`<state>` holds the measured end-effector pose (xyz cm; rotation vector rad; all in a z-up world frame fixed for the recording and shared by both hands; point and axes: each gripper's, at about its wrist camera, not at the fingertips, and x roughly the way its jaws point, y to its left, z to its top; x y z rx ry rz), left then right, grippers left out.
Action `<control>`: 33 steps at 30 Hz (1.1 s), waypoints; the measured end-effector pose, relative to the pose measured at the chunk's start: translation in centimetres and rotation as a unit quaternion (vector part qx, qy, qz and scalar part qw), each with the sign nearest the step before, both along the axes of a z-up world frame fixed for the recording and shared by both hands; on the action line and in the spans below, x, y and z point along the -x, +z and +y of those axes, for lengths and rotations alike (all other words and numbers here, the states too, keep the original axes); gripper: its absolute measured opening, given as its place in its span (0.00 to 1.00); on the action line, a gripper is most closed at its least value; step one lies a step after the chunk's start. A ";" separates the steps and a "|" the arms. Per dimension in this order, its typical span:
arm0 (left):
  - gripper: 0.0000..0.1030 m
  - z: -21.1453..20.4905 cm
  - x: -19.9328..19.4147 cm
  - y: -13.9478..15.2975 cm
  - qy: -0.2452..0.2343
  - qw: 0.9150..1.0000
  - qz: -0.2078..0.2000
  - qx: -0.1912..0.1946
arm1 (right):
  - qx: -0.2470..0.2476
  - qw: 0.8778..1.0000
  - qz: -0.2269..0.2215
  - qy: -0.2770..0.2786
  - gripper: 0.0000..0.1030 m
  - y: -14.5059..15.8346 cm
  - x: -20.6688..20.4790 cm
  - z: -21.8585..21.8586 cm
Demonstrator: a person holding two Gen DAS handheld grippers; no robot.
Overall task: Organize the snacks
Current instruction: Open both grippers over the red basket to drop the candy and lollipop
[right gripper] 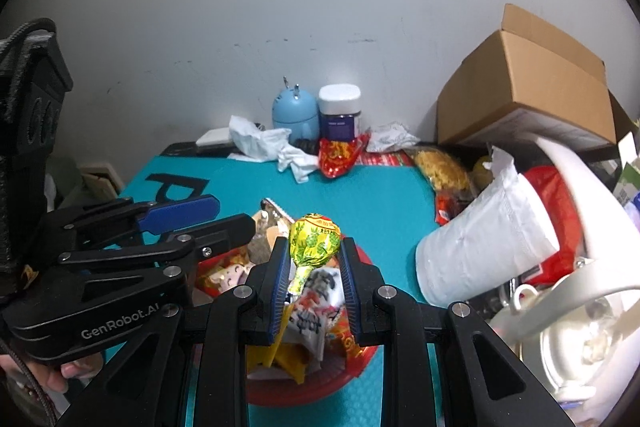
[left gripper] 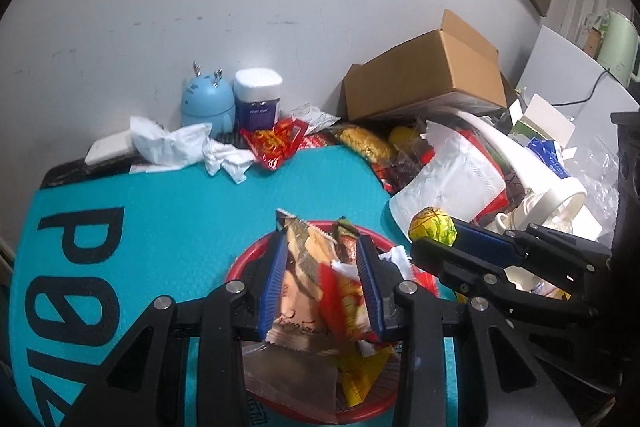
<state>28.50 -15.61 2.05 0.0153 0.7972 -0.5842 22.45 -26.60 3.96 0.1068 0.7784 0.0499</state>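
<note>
A red basket (left gripper: pixel 352 417) (right gripper: pixel 304 393) full of snack packets sits on the teal mat. My left gripper (left gripper: pixel 323 247) hangs over it, shut on a tan snack packet (left gripper: pixel 298 287) and a red-yellow one beside it. My right gripper (right gripper: pixel 314 245) is shut on a yellow-wrapped lollipop (right gripper: pixel 314 241) and holds it above the basket; in the left wrist view the lollipop (left gripper: pixel 433 225) shows at the basket's right edge. More snacks lie at the back: a red packet (left gripper: pixel 276 143) (right gripper: pixel 338 153) and a yellow bag (left gripper: pixel 366 143) (right gripper: pixel 440 167).
The teal mat (left gripper: pixel 168 195) (right gripper: pixel 360 195) covers the table. At the back wall stand a blue toy (left gripper: pixel 207 101), a white-lidded jar (left gripper: pixel 258 99) and crumpled tissues (left gripper: pixel 188 145). On the right are a cardboard box (left gripper: pixel 424 79) (right gripper: pixel 528 87), a white pouch (left gripper: pixel 452 183) (right gripper: pixel 480 251) and white crockery (right gripper: pixel 560 339).
</note>
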 end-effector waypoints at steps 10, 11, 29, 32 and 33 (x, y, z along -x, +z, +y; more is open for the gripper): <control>0.34 2.0 0.6 0.0 0.038 0.999 -0.005 -0.028 | -0.009 1.000 0.018 0.020 0.24 -1.1 -1.1 1.0; 0.34 2.3 0.7 0.0 0.041 0.999 -0.005 -0.030 | -0.008 1.000 0.021 0.019 0.24 -1.3 -1.2 1.1; 0.34 3.0 1.2 -0.2 0.048 0.998 0.007 -0.031 | -0.023 0.999 0.039 0.007 0.39 -1.9 -1.1 0.6; 0.34 3.0 1.5 0.0 0.052 0.998 0.009 -0.034 | -0.021 0.999 0.035 0.008 0.39 -1.5 -0.6 0.6; 0.34 3.1 1.6 0.1 0.053 0.998 0.008 -0.034 | -0.020 0.999 0.034 0.008 0.39 -1.4 -0.5 0.7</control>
